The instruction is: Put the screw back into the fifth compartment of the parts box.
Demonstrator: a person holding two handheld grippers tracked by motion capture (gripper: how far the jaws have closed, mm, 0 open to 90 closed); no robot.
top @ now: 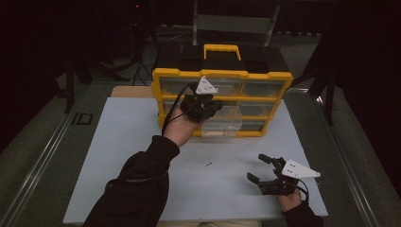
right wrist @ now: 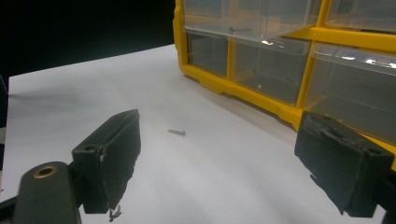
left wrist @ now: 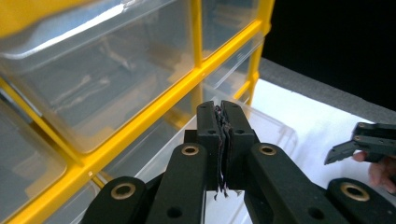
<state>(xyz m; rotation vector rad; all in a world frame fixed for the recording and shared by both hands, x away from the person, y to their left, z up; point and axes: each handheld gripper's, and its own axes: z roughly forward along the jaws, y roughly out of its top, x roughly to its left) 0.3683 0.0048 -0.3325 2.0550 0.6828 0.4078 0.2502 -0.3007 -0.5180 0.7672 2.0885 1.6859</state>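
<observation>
In the high view we see our left gripper up at the centre of the frame, against the front of the yellow organizer, at a clear drawer that stands pulled out from the lower left part of the cabinet. In the left gripper view its two black jaws are pressed flat together with nothing we can make out between them, their tips just over the rim of that pulled-out drawer, while the yellow frame runs diagonally across the left of the picture. Our right gripper rests low at the lower right of the high view, on the white board, well apart from the organizer. In the right gripper view its jaws stand wide apart and hold nothing. Between them, farther off on the white surface, lies a small screw; in the high view that screw sits near the middle of the board, between our two hands.
</observation>
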